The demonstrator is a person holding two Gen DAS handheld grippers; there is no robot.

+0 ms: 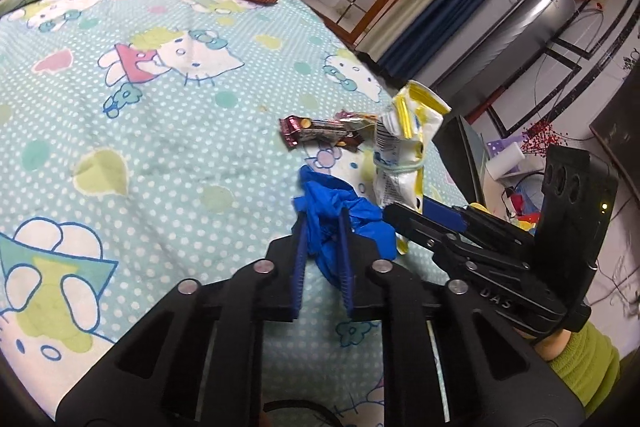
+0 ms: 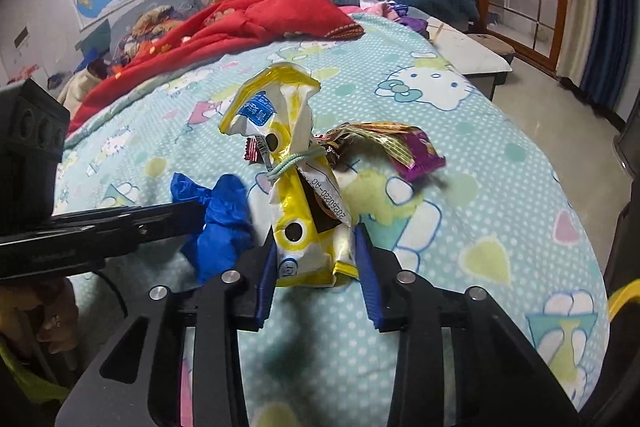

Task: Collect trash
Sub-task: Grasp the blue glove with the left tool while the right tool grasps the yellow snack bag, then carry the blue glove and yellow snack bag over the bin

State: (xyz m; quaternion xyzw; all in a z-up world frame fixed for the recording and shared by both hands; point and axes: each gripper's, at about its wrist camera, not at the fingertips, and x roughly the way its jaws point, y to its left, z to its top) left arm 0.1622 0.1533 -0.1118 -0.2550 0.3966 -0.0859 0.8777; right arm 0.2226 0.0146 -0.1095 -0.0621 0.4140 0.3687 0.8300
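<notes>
On the cartoon-print bed sheet lies a crumpled blue glove, and my left gripper is shut on it, its blue pads pressing both sides. Just to the right, my right gripper is shut on the lower end of a yellow and white snack bag, which stands upright with a pale band tied round its middle. The same bag and glove appear in both views. Behind the bag lie a dark red wrapper and a purple and gold wrapper.
A red blanket is heaped at the far side of the bed. The bed's edge drops to the floor on the right, where a low bench stands. A green sleeve shows behind the right gripper.
</notes>
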